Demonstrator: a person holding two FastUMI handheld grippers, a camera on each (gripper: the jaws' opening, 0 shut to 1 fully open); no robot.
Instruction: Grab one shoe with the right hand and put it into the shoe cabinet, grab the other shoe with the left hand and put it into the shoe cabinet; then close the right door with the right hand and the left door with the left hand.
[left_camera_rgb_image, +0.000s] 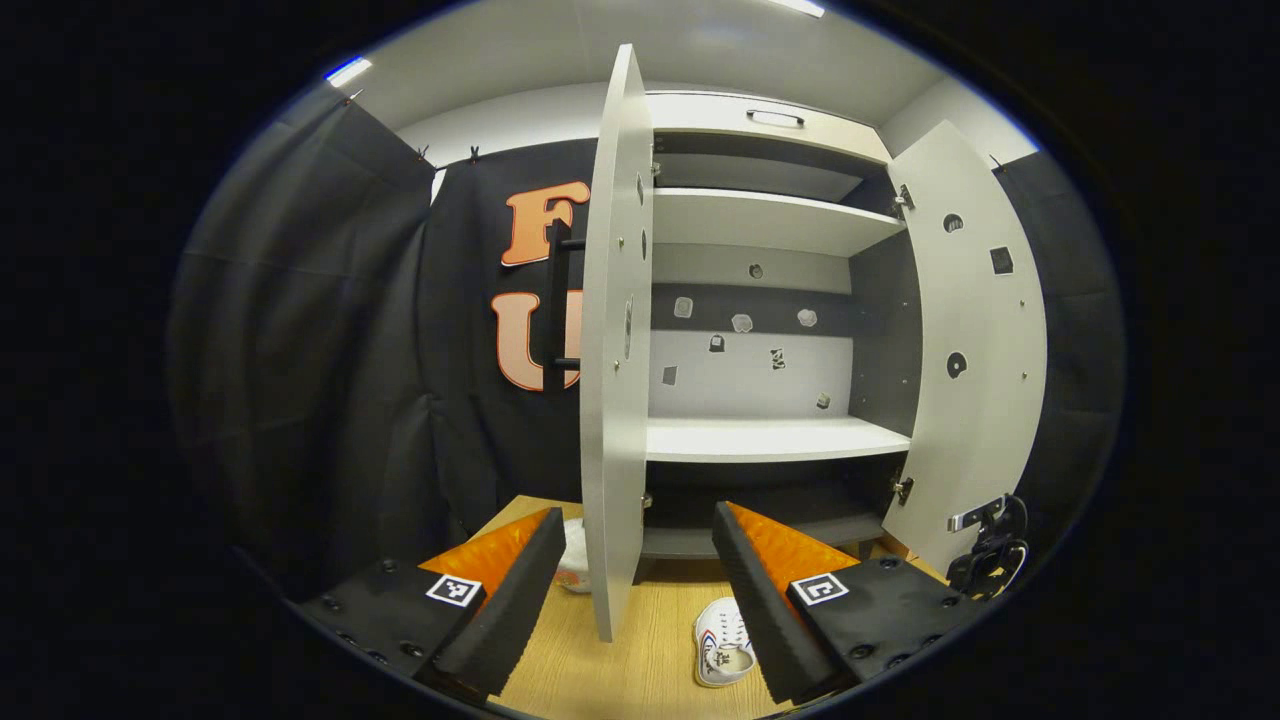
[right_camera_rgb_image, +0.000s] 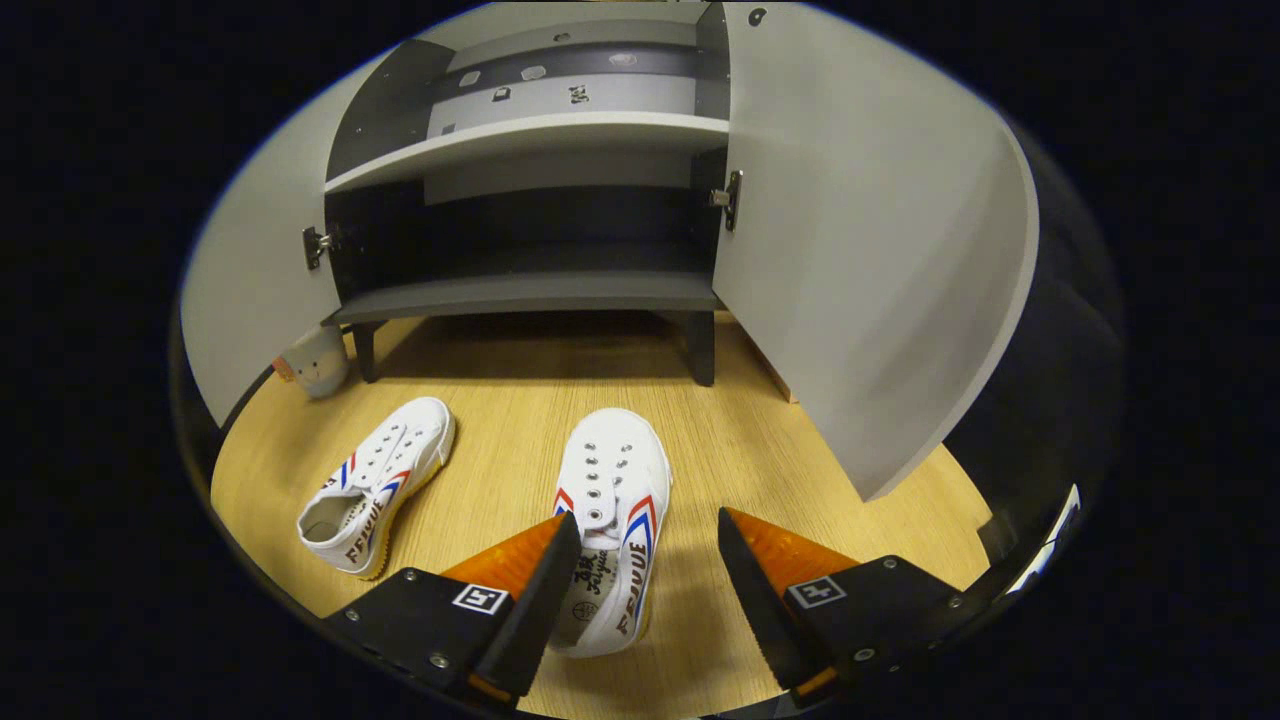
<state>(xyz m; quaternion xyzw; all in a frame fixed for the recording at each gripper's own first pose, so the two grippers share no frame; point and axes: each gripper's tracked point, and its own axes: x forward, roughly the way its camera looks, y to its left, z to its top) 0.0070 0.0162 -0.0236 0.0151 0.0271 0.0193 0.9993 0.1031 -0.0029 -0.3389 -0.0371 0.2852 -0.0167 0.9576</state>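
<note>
Two white canvas shoes with red and blue stripes lie on the wooden floor in front of the shoe cabinet (right_camera_rgb_image: 530, 295). In the right gripper view the nearer shoe (right_camera_rgb_image: 612, 500) points toe-first at the cabinet, its heel beside my left finger. My right gripper (right_camera_rgb_image: 645, 590) is open over that heel and grips nothing. The other shoe (right_camera_rgb_image: 375, 485) lies to the left, angled. In the left gripper view my left gripper (left_camera_rgb_image: 640, 590) is open and empty, held high facing the cabinet (left_camera_rgb_image: 770, 440). One shoe (left_camera_rgb_image: 722, 645) shows low between its fingers.
Both cabinet doors stand open: the left door (left_camera_rgb_image: 615, 340) is edge-on straight ahead of my left gripper, the right door (left_camera_rgb_image: 970, 350) swung wide. The shelves (left_camera_rgb_image: 770, 225) hold nothing. A small figurine (right_camera_rgb_image: 315, 362) sits by the cabinet's left leg. Black gear (left_camera_rgb_image: 990, 550) shows below the right door.
</note>
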